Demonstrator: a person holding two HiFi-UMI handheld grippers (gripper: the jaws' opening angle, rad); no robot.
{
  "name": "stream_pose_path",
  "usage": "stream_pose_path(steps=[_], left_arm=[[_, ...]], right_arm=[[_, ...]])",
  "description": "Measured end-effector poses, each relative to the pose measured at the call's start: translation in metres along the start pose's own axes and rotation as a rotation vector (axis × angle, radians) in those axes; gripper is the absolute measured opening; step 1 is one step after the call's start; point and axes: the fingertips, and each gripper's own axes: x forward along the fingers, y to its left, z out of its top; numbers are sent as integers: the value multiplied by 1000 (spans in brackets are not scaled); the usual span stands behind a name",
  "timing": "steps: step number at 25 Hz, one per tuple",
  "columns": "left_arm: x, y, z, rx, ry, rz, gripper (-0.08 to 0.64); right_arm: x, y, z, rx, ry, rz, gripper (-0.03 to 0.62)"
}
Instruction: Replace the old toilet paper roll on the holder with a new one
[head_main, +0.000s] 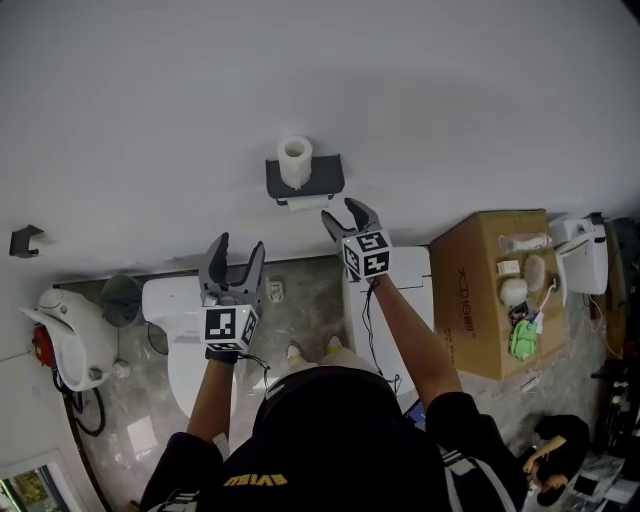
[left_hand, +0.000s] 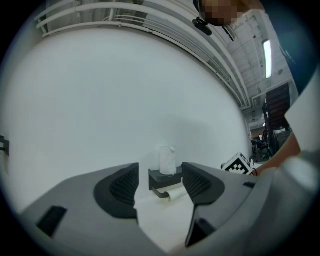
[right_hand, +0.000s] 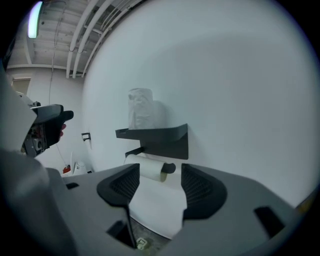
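A dark wall holder (head_main: 305, 180) carries a fresh white roll (head_main: 295, 160) standing upright on its shelf. On the bar underneath hangs the thin old roll (head_main: 300, 203) with a sheet trailing down. My right gripper (head_main: 350, 215) is open just below and right of the holder. In the right gripper view the old roll (right_hand: 150, 169) shows between the jaws, ahead of the tips and untouched, under the shelf (right_hand: 155, 134). My left gripper (head_main: 232, 262) is open and empty, lower left and farther from the wall. It sees the holder (left_hand: 165, 177) small between its jaws.
A white toilet (head_main: 190, 320) stands below the left gripper, with a grey bin (head_main: 120, 298) and a white fixture (head_main: 65, 330) to its left. An open cardboard box (head_main: 490, 290) with small items sits at the right. A dark hook (head_main: 25, 240) is on the wall at far left.
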Motion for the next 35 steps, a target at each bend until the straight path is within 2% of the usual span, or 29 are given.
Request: stream_pose_path(steps=[6,15,17,18,19,35], left_arm=[[-7,7,-7,-11,25,28,281],[-5,9,-12,-24,31,35,281],[-4,8,-12,-25,33,34,281],[-4,8,-12,-23,34,32,281],[-3,8,-12,-21,35,30,281],[-3,13,-11,-14,35,36,280]], right_arm=[[17,-1,-17,49,37,24,219],[29,6,-16,12,49,58,186],[29,2,-16,7,52,44,141],[29,-1,-17,5,52,39,72],[28,-3,-17,2,52,40,49],[26,-3,-13,-35,59,79,31]])
